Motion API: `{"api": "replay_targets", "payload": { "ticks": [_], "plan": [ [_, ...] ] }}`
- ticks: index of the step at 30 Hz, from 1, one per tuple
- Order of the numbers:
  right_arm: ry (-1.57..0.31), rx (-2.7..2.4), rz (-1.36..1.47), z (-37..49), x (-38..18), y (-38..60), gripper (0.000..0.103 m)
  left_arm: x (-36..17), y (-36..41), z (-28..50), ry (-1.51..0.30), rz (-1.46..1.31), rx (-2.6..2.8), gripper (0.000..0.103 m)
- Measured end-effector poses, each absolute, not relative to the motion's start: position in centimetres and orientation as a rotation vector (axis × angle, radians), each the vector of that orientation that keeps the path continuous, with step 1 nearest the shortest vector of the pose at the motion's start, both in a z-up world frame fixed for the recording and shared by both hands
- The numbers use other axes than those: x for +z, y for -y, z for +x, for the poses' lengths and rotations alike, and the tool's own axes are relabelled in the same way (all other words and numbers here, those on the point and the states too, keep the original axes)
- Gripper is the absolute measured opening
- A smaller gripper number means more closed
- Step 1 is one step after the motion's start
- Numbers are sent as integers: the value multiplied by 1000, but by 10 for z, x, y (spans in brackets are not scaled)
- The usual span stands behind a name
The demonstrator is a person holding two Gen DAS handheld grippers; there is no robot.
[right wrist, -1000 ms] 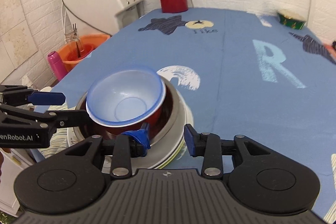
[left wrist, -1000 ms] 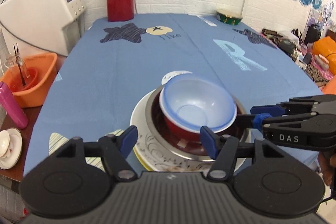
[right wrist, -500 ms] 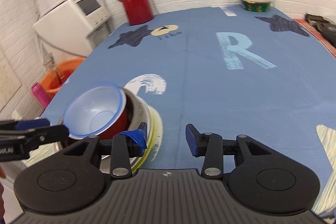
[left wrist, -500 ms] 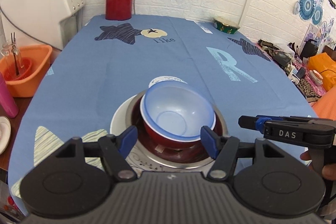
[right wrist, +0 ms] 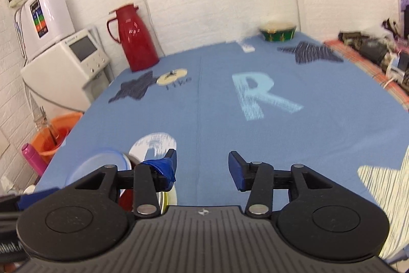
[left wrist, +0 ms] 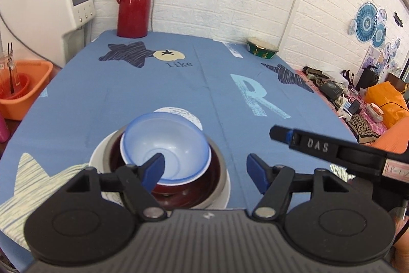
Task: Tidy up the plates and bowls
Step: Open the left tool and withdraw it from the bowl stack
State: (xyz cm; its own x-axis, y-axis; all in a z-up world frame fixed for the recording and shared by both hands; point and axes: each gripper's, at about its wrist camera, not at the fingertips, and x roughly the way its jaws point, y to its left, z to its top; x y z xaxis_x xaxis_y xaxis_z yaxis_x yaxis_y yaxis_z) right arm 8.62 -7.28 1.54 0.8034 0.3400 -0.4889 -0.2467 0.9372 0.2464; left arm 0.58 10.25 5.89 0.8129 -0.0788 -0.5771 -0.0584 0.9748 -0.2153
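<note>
Your left gripper (left wrist: 205, 168): jaws wide apart, empty.
Your right gripper (right wrist: 202, 166): parted, empty.
Blue bowl (left wrist: 166, 145): lower centre, nested in red bowl (left wrist: 204, 178).

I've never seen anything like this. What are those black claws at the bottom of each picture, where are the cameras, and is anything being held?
No robot here: a person holds a two-finger gripper in each hand, and a fisheye camera on each looks forward along its fingers. The left gripper fills the bottom of its own view; the right gripper does the same in its view, and also shows from the side. Both are open and hold nothing. On the blue tablecloth sits a stack: a blue bowl in a red bowl, inside a metal dish on a white plate. Farther back stand a red jug and a green bowl.
</note>
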Motion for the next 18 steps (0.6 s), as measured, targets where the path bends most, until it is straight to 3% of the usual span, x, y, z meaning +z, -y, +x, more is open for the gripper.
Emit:
{"api": "replay_targets", "payload": {
  "ticks": [18],
  "plan": [
    [-678, 178, 71, 43, -41, 101, 33, 15, -51, -47, -740, -104, -111, 69]
  ]
}}
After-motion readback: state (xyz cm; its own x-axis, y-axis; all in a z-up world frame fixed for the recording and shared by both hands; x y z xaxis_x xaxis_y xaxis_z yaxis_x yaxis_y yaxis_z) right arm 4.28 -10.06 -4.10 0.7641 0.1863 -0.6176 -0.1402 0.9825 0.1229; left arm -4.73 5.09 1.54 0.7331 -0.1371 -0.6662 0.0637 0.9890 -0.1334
